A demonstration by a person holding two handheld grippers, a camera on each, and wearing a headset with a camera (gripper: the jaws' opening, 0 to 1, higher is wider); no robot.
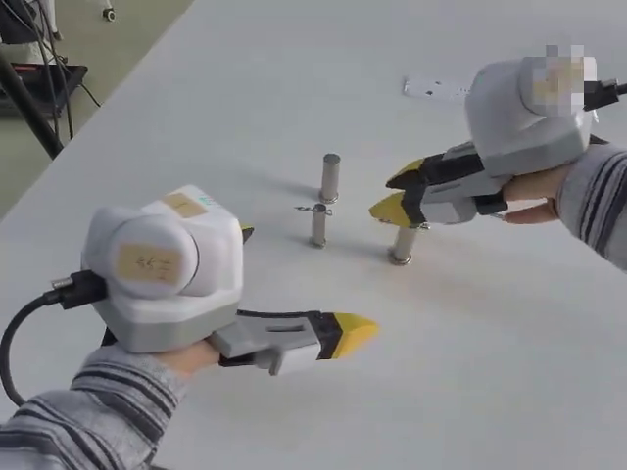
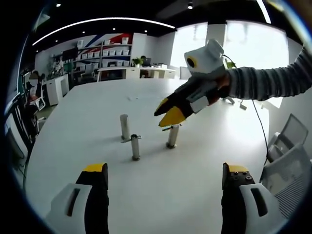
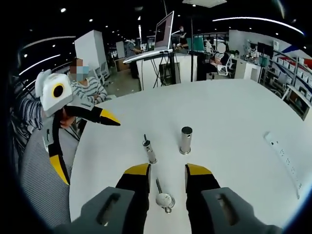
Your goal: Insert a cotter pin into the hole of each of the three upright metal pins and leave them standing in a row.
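Closest to us, at 7 o'clock in the head view, the left gripper (image 1: 299,284) hangs over the white table (image 1: 294,78) with its jaws spread wide and nothing between them. Its own view gives us two yellow-tipped jaws far apart, the work dead ahead at 12.

On to the pins, all three upright. The middle pin (image 1: 319,227) stands near centre with a cotter pin (image 1: 312,208) through its top, poking out toward 9 o'clock. Just beyond it, at 12 o'clock, we have the far pin (image 1: 331,176), a smooth cylinder. At 4 o'clock from the middle one stands the third pin (image 1: 402,247), and the right gripper (image 1: 390,194) hovers right over it from 2 o'clock, jaws narrowly parted, clamping nothing.

In the right gripper view we look down through that gap onto the third pin's head, with a second cotter pin (image 3: 158,185) through it. We see neither jaw touching it.

Far off at 1 o'clock, a power strip (image 1: 436,90) lies flat on the table.
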